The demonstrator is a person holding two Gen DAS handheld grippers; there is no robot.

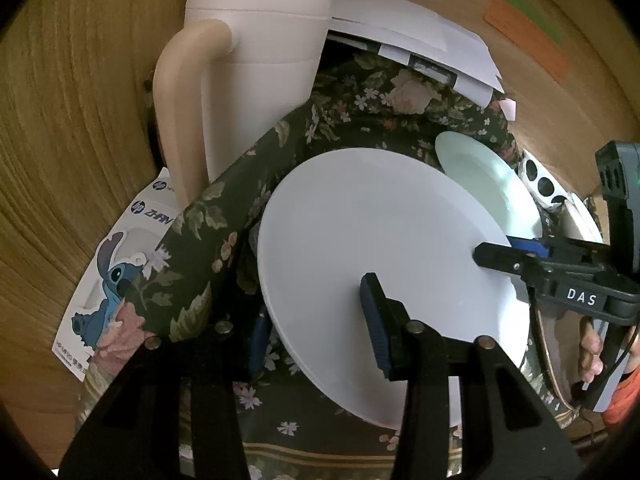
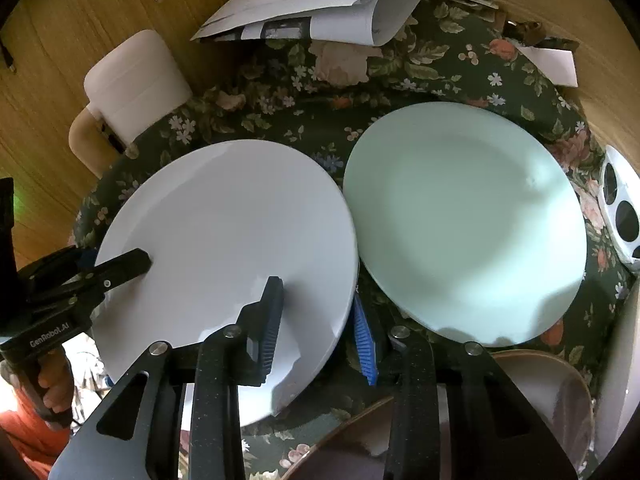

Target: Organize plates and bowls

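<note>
While both grippers clamp its opposite edges, the white plate (image 2: 236, 240) lies empty on the floral cloth (image 2: 420, 76), its rim just touching the pale green plate (image 2: 464, 224), which is also empty. Left gripper (image 1: 316, 328) has one pad on the plate's top and the other under the rim, closed down on it; right gripper (image 2: 320, 332) pinches the near-right rim the same way. A lidded cream mug (image 1: 256, 60) stands behind, contents hidden. At the right edge sits a spotted bowl (image 2: 622, 208), its inside unseen.
</note>
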